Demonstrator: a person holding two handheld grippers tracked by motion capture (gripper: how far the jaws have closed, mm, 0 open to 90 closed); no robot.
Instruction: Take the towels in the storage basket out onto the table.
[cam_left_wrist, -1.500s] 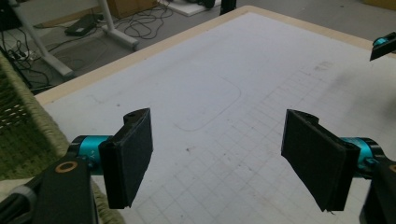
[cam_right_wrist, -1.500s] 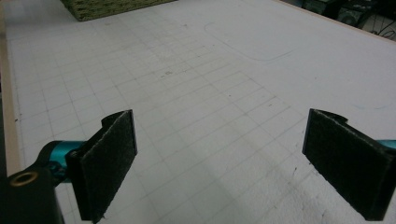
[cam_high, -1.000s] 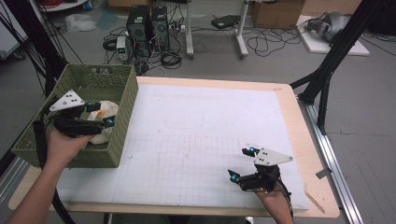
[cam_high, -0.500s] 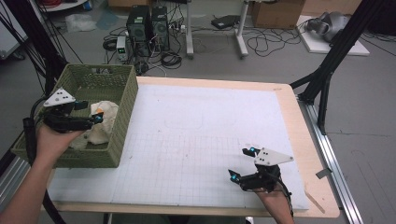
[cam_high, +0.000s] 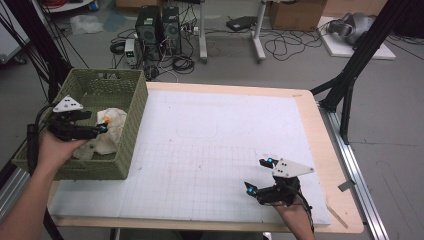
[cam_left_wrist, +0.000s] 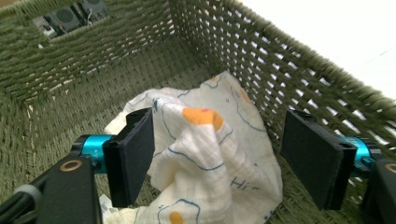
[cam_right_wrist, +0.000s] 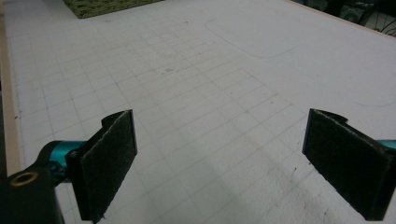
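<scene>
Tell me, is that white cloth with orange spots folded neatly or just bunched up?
Bunched up. The white cloth with orange spots lies in loose, uneven wrinkles on the floor of the green woven basket.

My basket (cam_high: 131, 131) sits on the left side of the tabletop (cam_high: 320, 125). The cloth (cam_high: 111, 131) lies inside the basket, near its right wall. My left tongs (cam_high: 95, 131) are in the basket too, just left of the cloth, with the cloth between the jaws. My right tongs (cam_high: 256, 176) are over the mat (cam_high: 220, 150) at the near right, well apart from the basket
</scene>
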